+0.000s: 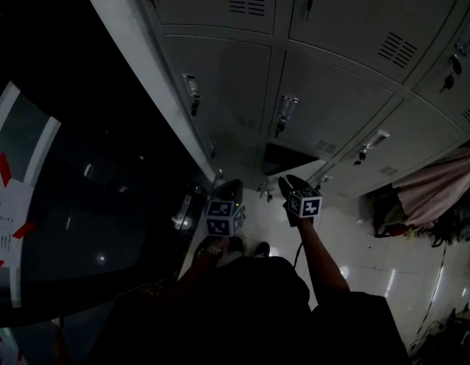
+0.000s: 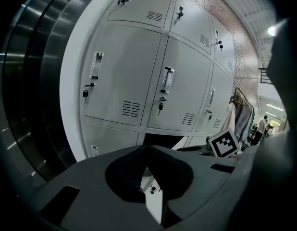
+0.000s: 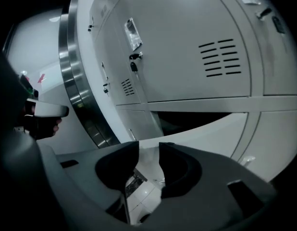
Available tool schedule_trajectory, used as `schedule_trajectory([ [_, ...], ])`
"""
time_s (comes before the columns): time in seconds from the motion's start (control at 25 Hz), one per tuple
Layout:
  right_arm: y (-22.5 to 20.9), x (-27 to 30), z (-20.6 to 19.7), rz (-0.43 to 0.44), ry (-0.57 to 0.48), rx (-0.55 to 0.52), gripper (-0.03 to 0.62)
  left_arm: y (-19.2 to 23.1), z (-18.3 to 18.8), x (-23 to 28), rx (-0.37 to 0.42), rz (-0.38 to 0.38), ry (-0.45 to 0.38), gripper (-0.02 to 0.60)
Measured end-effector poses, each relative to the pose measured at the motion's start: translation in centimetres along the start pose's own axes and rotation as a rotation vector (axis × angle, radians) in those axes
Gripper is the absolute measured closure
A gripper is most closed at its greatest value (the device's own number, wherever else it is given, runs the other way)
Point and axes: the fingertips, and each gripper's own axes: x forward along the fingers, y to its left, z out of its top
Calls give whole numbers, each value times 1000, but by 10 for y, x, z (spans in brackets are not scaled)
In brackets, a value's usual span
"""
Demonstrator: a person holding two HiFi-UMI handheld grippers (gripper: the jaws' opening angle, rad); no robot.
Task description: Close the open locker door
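The grey locker bank point(image 1: 326, 90) fills the upper part of the head view. One bottom-row locker stands open, its dark opening point(image 1: 284, 158) above its light door point(image 1: 311, 170), which swings out low toward me. In the right gripper view the door point(image 3: 211, 134) lies just past my right gripper point(image 3: 148, 146). Its jaws are open, with a clear gap and no pad pressing on anything. My left gripper point(image 2: 145, 147) is shut on nothing and points at the same opening point(image 2: 163, 139). In the head view the left gripper point(image 1: 232, 184) and right gripper point(image 1: 285, 181) hang side by side before the door.
A dark glossy curved wall with steel bands point(image 1: 106, 204) runs along the left. Pale clothes point(image 1: 436, 185) hang at the right above bags point(image 1: 391, 217) on the white tiled floor point(image 1: 357, 242). Paper with red tape point(image 1: 7, 204) sticks to the far left.
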Motion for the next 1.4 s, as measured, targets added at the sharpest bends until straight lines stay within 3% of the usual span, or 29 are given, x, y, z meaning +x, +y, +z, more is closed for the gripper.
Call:
schedule_trajectory([
  [0.2, -29, 30, 16, -59, 71, -141, 457, 26, -4, -4, -12, 60, 0, 589],
  [0.48, -85, 55, 38, -189, 146, -152, 457, 53, -6, -10, -35, 120, -7, 589],
  [0.56, -92, 56, 40, -231, 170, -160, 525, 56, -7, -11, -40, 130, -5, 589],
  [0.64, -93, 55, 40, -255, 173, -166, 543, 56, -3, -13, -39, 133, -5, 589],
  [0.88, -90, 60, 43, -220, 162, -145, 543, 50, -6, -11, -42, 129, -9, 589],
  [1.04, -76, 53, 48, -165, 123, -158, 485, 34, -12, -17, -22, 115, -2, 588],
  [1.24, -15, 29, 51, -45, 3, -86, 485, 20, -31, -41, 14, 127, 57, 589],
  [1.4, 37, -6, 27, 39, -7, -22, 484, 5, -43, -55, 21, 104, 96, 589],
])
